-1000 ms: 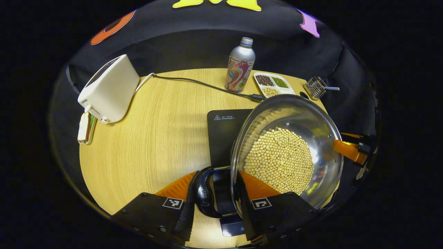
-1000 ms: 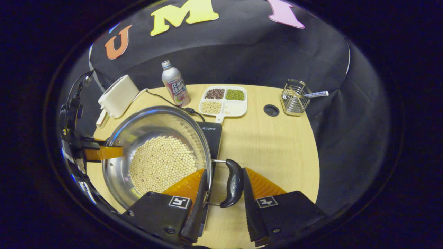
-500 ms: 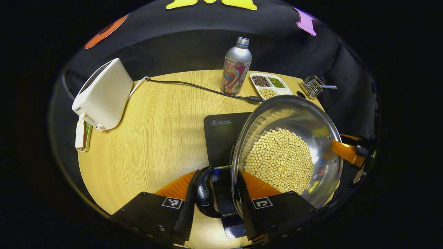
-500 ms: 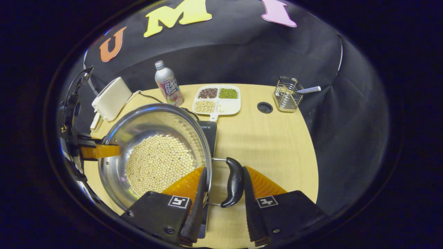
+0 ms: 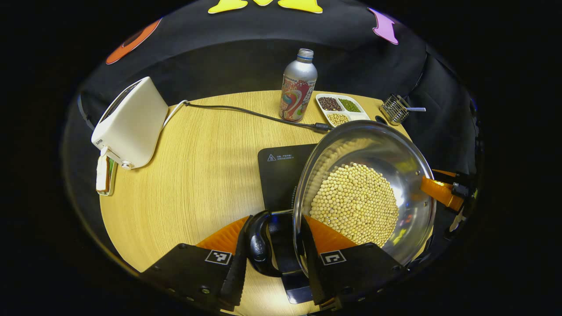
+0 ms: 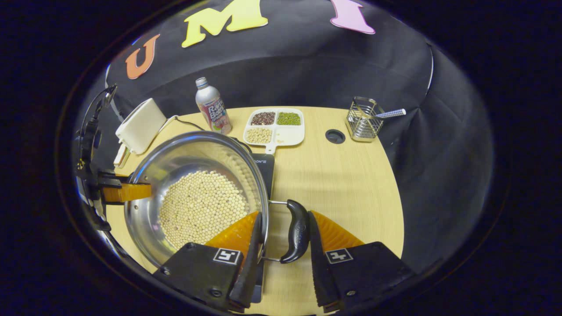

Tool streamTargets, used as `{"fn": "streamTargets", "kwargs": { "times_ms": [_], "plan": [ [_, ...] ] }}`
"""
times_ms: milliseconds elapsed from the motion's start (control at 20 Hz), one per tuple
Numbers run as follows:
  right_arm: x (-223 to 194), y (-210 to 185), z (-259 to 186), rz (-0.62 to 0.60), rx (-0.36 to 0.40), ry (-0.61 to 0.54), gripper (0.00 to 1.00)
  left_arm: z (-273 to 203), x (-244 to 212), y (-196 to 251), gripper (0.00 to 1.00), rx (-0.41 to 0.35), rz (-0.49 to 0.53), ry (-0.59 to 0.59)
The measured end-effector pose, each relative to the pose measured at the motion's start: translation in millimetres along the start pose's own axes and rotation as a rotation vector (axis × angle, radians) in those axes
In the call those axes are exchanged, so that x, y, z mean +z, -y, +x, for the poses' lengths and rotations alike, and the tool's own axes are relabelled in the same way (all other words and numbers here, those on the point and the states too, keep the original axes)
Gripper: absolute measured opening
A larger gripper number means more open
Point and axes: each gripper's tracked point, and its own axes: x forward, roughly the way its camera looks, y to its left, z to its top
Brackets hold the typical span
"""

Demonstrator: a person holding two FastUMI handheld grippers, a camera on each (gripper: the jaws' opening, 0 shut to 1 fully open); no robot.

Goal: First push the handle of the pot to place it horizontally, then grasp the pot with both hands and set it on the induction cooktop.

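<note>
"Where is the pot (image 5: 364, 193) now?"

"Over the cooktop (image 5: 283, 173). My left claw (image 5: 273, 250) and right claw (image 6: 283, 239) each clamp a handle. It barely moved, so I lower it."

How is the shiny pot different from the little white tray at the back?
The pot is round, deep, shiny metal; the tray is flat, white and squarish with compartments. The pot holds one kind of pale beans; the tray holds dark, green and pale sorts kept apart. The pot is held by its handles; the tray lies untouched. Both hold beans.
</note>
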Motion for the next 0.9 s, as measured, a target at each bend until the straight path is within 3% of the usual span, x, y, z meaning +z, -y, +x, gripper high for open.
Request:
{"fn": "streamTargets", "kwargs": {
  "times_ms": [500, 550, 600, 650, 700, 750, 800, 850, 900],
  "plan": [
    [0.9, 0.5, 0.0, -0.029, -0.011, 0.014, 0.55, -3.1, -0.6, 0.9, 0.58, 0.003, -0.009, 0.000],
    [1.5, 0.8, 0.7, -0.030, -0.010, 0.018, 0.59, -3.2, 0.2, 0.8, 0.61, 0.005, -0.001, 0.007],
    [-0.9, 1.9, 1.7, -0.028, -0.006, 0.018, 0.60, -5.1, 1.7, -1.6, 0.72, 0.016, 0.008, 0.029],
    [-2.6, 0.6, 2.8, -0.026, 0.005, 0.017, 0.69, -7.9, 5.1, -3.4, 0.66, 0.033, 0.007, 0.059],
    [-3.4, 0.2, -0.2, -0.020, 0.012, 0.025, 0.72, -13.0, 8.5, -6.2, 0.79, 0.051, 0.008, 0.096],
    [-1.2, 0.4, -3.5, -0.013, 0.012, 0.046, 0.72, -18.2, 12.4, -7.8, 0.79, 0.065, 0.011, 0.135],
    [2.3, -0.4, -6.7, -0.019, 0.012, 0.077, 0.72, -23.5, 14.6, -9.2, 0.86, 0.084, 0.022, 0.170],
    [5.2, 1.1, -10.5, -0.036, 0.002, 0.105, 0.72, -29.5, 15.4, -10.9, 0.99, 0.101, 0.031, 0.198],
    [8.4, -1.6, -16.6, -0.048, 0.004, 0.136, 0.75, -35.8, 16.0, -12.3, 0.98, 0.122, 0.036, 0.226]
  ]
}}
